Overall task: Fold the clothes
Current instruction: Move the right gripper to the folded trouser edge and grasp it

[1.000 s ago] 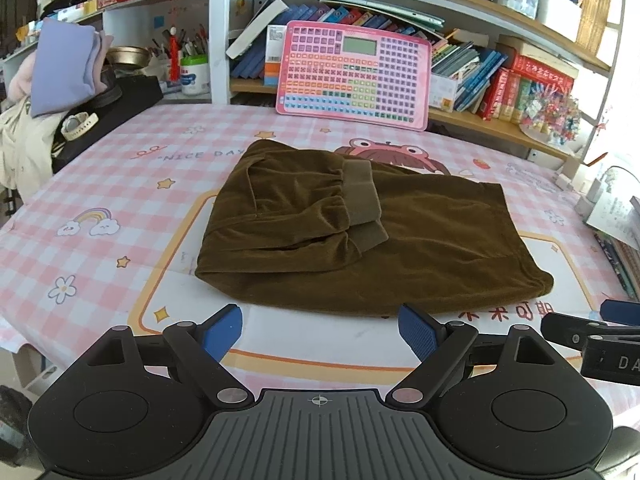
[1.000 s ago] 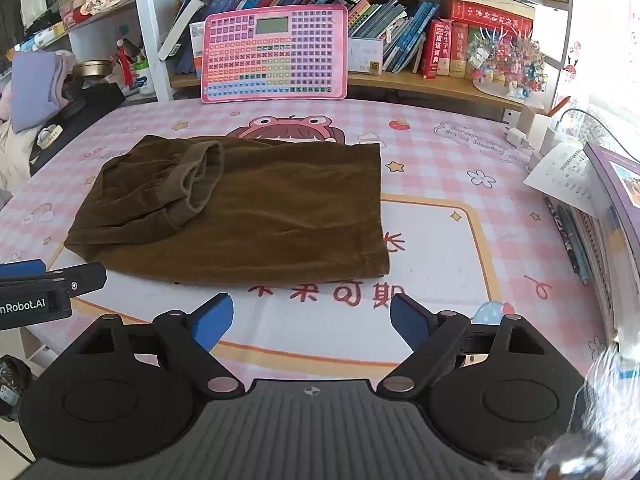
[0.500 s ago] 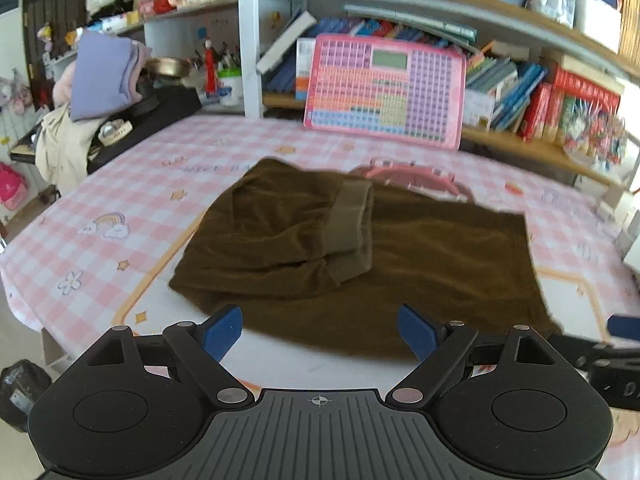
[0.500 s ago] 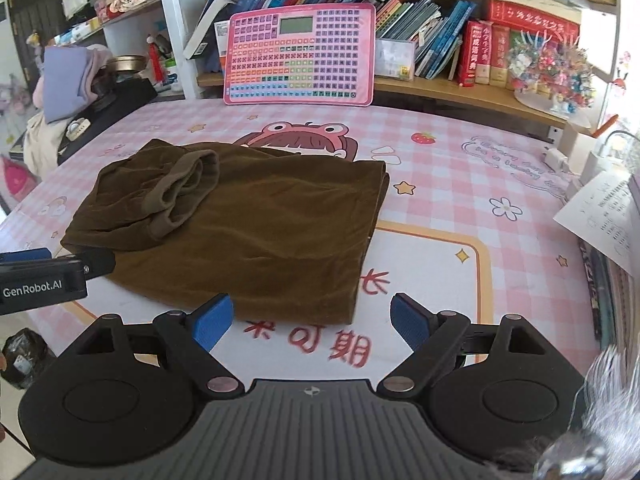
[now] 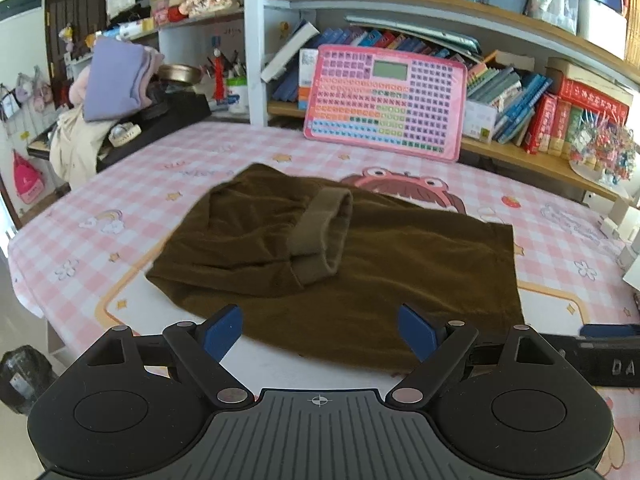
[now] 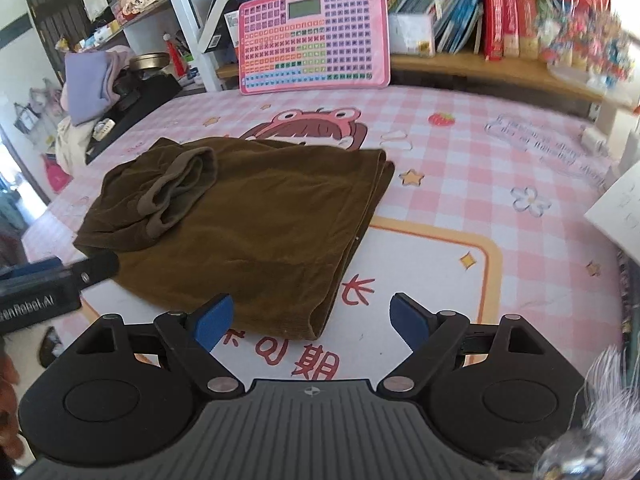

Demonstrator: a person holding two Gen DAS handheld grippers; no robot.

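A: Nearest to us, the left gripper (image 5: 320, 330) is hovering with its jaws spread wide and nothing between them, right over the near hem of the brown corduroy trousers (image 5: 400, 264). The right gripper (image 6: 310, 320) is hanging just as released above the near right corner (image 6: 308, 330), where several layers are stacking.

B: That is where I am expecting trouble. If a claw is pinching only the top layer there, the lower ones are probably staying behind and the fold is skewing. The cloth looks heavy and limp too, so a one-sided lift is likely dragging it across the pink checked tablecloth (image 6: 500, 152).

A: Where is it lying, and which way?

B: It is sitting flat in mid-table, long axis running left to right. Farther back on the left, the ribbed cuffs (image 5: 324, 232) are lying doubled over the top, pointing towards the right; that loose bundle may be slipping open. Beyond it, the pink keyboard toy (image 5: 386, 104) is leaning against the bookshelf (image 5: 520, 148).
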